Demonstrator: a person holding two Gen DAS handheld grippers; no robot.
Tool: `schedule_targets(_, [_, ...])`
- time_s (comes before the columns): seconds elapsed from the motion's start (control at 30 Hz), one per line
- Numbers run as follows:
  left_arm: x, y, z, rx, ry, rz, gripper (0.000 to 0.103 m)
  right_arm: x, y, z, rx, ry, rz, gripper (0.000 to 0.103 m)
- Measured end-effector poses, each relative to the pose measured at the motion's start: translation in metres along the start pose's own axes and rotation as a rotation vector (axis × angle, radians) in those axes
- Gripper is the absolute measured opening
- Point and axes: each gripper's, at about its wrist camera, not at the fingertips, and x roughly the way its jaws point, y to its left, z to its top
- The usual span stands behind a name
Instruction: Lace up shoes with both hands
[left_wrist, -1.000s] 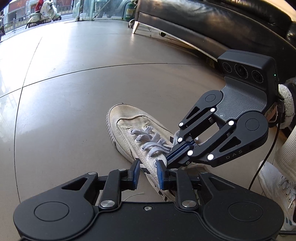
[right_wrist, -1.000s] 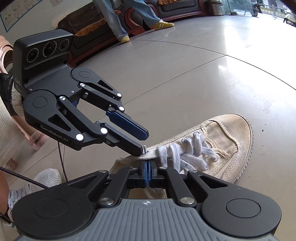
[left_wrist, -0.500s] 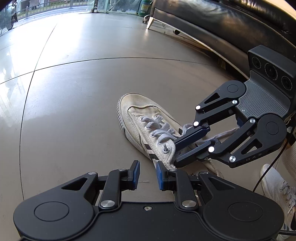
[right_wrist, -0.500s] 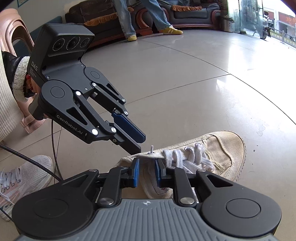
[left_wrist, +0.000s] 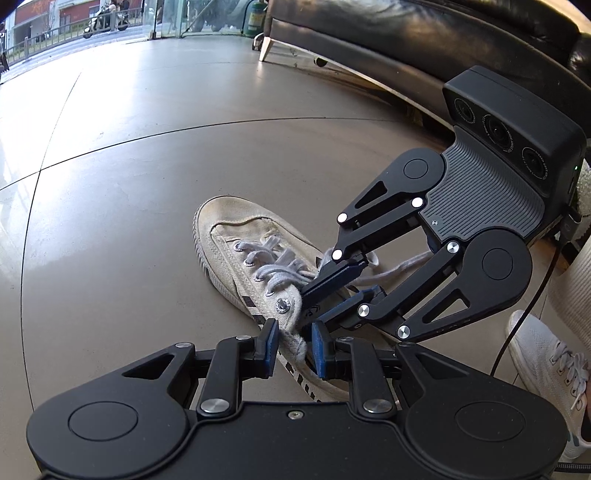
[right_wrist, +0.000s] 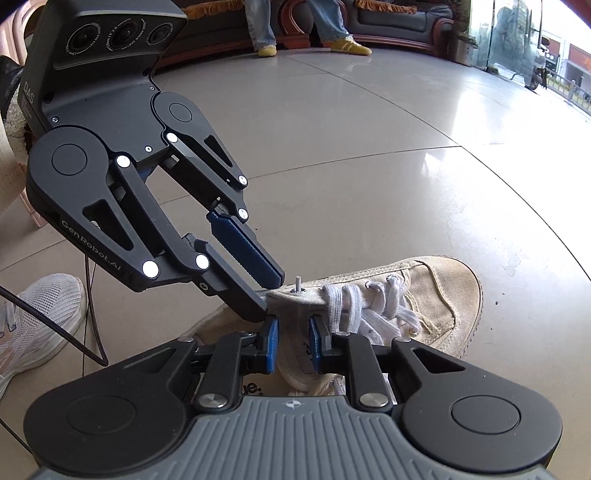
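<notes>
Worn cream canvas sneaker (left_wrist: 236, 254) on tiled floor (left_wrist: 110, 184), toe pointing away, grey-white laces (left_wrist: 273, 266) crossed through lower eyelets. Left hand-held gripper (left_wrist: 291, 345) released, pads apart astride sneaker's eyelet edge, not pressing. Right hand-held gripper (right_wrist: 291, 339) released too, jaws just closing slightly after opening, nothing clamped; sneaker's upper edge lies between the pads. Lace tip (right_wrist: 297, 282) sticks up from top eyelet. Black sofa (left_wrist: 406, 33) behind.

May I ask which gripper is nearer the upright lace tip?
Left: left gripper sits beside the lace tip; right gripper, jaws just closing, pinching nothing, hangs short of it.
</notes>
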Motion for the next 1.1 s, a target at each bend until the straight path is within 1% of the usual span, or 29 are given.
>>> schedule_targets(0.1, [0.001,0.002,0.0,-0.005,0.004,-0.001,0.016,-0.001,0.003,-0.001,-0.024,0.008,-0.005,0.017])
schedule_targets(0.13, [0.001,0.002,0.0,-0.006,0.005,-0.001,0.016,0.0,0.003,0.0,-0.022,0.014,-0.002,0.01])
schedule_targets(0.17, [0.001,0.003,0.0,-0.008,0.006,-0.002,0.016,0.001,0.003,0.0,-0.02,0.021,0.0,0.007])
schedule_targets(0.23, [0.001,0.004,-0.001,-0.012,0.009,-0.003,0.016,0.001,0.003,-0.001,-0.009,0.024,0.003,0.006])
schedule_targets(0.27, [0.001,0.005,-0.002,-0.013,0.012,-0.003,0.016,0.003,0.003,0.0,0.002,0.027,0.007,0.002])
schedule_targets(0.4, [0.002,0.007,-0.003,-0.016,0.019,-0.007,0.016,0.003,-0.001,-0.001,0.044,0.014,-0.008,0.001])
schedule_targets(0.53, [0.003,0.01,-0.001,-0.022,0.019,-0.013,0.016,-0.002,-0.007,0.004,0.091,-0.026,-0.004,0.001])
schedule_targets(0.67, [0.005,0.014,0.003,-0.036,0.011,-0.013,0.016,-0.002,-0.006,0.004,0.097,-0.029,0.008,0.001])
schedule_targets(0.77, [-0.001,0.018,0.004,-0.055,-0.016,-0.011,0.018,-0.003,-0.008,0.006,0.099,-0.039,0.015,0.001])
schedule_targets(0.97, [-0.006,0.022,0.011,-0.103,-0.064,-0.013,0.017,-0.006,-0.008,0.004,0.088,-0.041,0.015,0.001])
schedule_targets(1.1, [-0.005,0.024,0.012,-0.11,-0.062,-0.004,0.017,-0.008,-0.01,0.003,0.089,-0.04,0.017,0.001])
